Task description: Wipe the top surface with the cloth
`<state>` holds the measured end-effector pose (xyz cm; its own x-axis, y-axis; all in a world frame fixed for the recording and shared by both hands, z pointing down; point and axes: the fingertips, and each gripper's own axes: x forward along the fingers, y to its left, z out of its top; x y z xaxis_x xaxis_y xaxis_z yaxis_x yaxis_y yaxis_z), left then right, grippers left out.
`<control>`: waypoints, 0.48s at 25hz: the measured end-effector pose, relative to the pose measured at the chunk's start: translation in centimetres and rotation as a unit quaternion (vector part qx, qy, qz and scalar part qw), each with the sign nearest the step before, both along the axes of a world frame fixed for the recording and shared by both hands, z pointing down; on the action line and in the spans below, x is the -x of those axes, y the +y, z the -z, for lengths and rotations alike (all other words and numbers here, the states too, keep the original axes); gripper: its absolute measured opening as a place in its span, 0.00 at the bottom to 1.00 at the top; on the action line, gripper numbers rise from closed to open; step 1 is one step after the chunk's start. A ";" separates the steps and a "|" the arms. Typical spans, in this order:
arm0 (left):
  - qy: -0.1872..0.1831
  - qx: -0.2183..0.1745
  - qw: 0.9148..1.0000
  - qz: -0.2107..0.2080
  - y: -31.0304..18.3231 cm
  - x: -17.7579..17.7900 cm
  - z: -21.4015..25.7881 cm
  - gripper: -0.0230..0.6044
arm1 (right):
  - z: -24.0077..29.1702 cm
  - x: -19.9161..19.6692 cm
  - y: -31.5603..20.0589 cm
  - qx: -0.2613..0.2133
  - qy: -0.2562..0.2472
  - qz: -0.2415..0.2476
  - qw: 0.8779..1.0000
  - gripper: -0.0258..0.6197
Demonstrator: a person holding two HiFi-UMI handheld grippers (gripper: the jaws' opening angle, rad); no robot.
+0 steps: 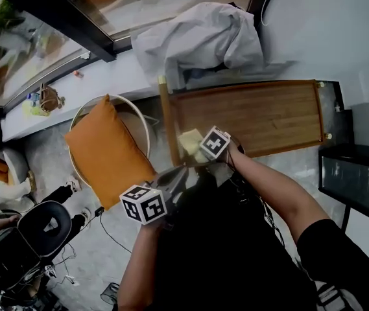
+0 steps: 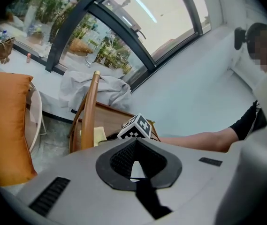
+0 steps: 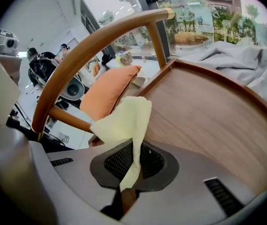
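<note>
A long wooden tray-top with a raised rim is the surface here; it fills the right gripper view. A pale yellow cloth lies at its left end, by the curved wooden rail. My right gripper is shut on the cloth, which bunches up out of the jaws just over the wood. My left gripper hangs off the near-left corner of the top, jaws together on nothing. From the left gripper view I see the right gripper's marker cube and a bit of cloth.
An orange cushion rests on a round white chair left of the top. A crumpled white sheet lies along the window ledge behind. A dark glass-fronted cabinet stands right. A black seat and cables sit on the floor lower left.
</note>
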<state>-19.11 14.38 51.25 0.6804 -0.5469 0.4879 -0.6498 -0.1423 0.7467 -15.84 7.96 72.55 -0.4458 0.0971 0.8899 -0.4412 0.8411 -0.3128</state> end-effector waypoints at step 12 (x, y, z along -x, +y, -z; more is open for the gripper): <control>0.024 0.000 0.999 -0.032 -4.5 -8.8 0.6 0.05 | 0.4 -14.3 -2.6 0.045 0.025 -0.082 0.995 0.09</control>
<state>-10.29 9.92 50.64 0.7359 -0.5024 0.4540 -0.6034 -0.1824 0.7763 -1.54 5.33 72.15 -0.4181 0.1062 0.9022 -0.5869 0.7265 -0.3575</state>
